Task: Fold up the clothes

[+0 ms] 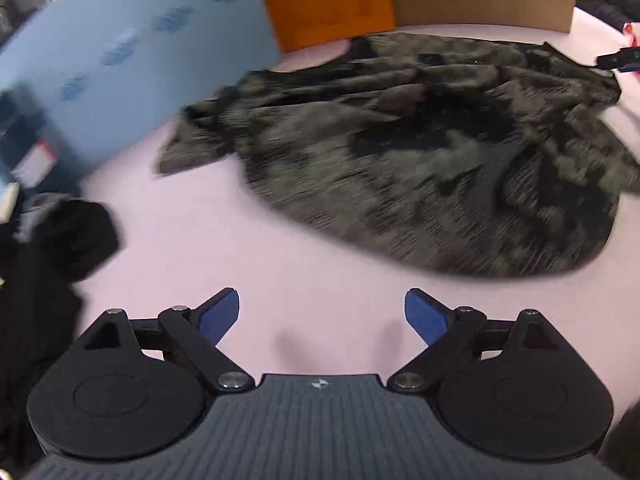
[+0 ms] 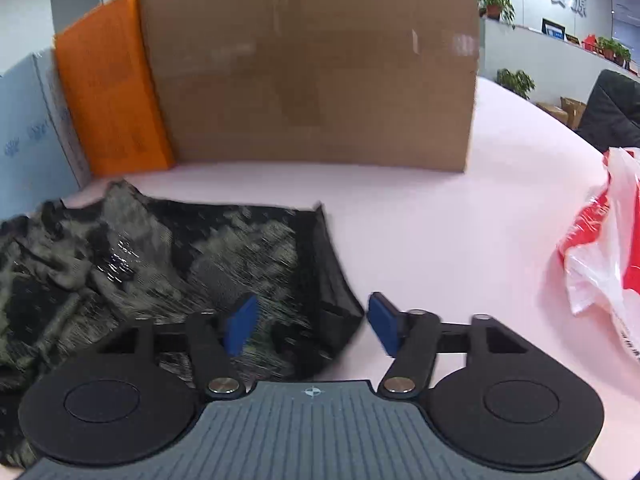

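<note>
Camo shirt [image 1: 420, 152] is seen crumpled in a loose heap on the pale pink table [image 1: 224, 240], filling the centre and right of the left wrist frame; it's pretty motion-blurred there. In the right wrist frame the same shirt [image 2: 152, 264] is spread over the lower left, with one dark hemmed corner reaching down toward the middle bottom.

Behind it, a big brown cardboard box [image 2: 312, 68] is stood along the top centre of the right wrist frame, with an orange box [image 2: 108, 96] pushed up against its left side and a light blue box [image 1: 132, 60] further left, better seen at the upper left of the left wrist frame.

A black garment [image 1: 44, 280] is bunched at the left edge of the left wrist frame, apart from the shirt. A red and white plastic bag [image 2: 600, 248] is slumped at the right edge of the right wrist frame.

Left gripper [image 1: 322, 312] is held over bare table at the bottom centre, jaws spread wide, nothing pinched, short of the shirt's near edge. Right gripper [image 2: 312, 324] is also spread wide with nothing clamped: the shirt's corner is seen between the jaws, its left finger over the fabric and its right finger over bare table. Whether fabric is touched can't be told.
</note>
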`<state>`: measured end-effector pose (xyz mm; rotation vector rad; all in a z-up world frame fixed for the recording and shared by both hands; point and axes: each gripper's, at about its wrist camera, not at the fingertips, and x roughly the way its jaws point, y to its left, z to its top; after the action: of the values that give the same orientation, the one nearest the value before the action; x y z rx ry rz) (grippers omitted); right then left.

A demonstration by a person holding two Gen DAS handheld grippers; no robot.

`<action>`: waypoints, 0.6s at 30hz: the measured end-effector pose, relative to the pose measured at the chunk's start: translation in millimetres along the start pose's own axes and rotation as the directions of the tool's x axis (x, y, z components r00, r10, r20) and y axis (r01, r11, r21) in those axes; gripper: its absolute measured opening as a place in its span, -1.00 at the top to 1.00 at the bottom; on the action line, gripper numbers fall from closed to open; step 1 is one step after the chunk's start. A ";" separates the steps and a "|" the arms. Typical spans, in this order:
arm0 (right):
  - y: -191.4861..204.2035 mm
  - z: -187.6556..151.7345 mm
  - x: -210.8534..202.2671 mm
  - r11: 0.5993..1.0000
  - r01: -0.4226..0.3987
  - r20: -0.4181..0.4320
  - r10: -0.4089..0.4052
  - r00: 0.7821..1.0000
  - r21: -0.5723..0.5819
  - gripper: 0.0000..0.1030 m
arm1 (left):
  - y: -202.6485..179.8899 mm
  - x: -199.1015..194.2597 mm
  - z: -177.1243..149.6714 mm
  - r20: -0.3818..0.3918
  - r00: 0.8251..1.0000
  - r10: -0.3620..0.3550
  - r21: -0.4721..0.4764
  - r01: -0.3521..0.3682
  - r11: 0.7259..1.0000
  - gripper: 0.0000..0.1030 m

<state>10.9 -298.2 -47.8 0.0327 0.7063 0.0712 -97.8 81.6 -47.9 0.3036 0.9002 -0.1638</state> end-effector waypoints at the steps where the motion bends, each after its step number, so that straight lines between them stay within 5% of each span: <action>1: 1.2 -2.0 -1.0 1.000 0.004 0.004 -0.004 1.000 -0.001 -0.56 | -8.3 8.5 8.7 -0.002 1.000 -0.017 -0.016 0.017 1.000 -0.73; 3: 3.6 -5.9 -2.9 1.000 0.012 0.012 -0.012 1.000 -0.004 -0.64 | -24.8 25.6 26.0 -0.005 0.999 -0.052 -0.048 0.052 0.998 -0.69; 6: 7.1 -11.8 -5.7 1.000 0.024 0.025 -0.024 0.999 -0.008 -0.64 | -39.4 36.6 46.6 -0.003 0.998 -0.059 -0.089 0.058 0.994 0.88; 10: 10.8 7.0 8.1 0.999 0.047 0.040 -0.047 0.998 0.007 -0.65 | -28.4 24.6 47.6 0.033 0.999 0.037 -0.064 -0.035 0.997 0.97; 12: 6.8 18.3 19.4 0.997 0.077 0.052 -0.076 0.996 -0.032 -0.83 | -7.8 22.9 41.3 0.011 0.995 0.102 -0.098 -0.101 0.990 0.97; 18: -16.7 33.4 55.3 0.987 0.134 0.015 -0.133 0.991 -0.092 -0.83 | 43.2 14.7 15.5 -0.085 0.962 0.260 -0.184 -0.272 0.945 0.90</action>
<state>75.5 -310.8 -59.1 -0.1035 0.6940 -0.0245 -65.7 117.1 -42.2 0.2461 0.9171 0.1842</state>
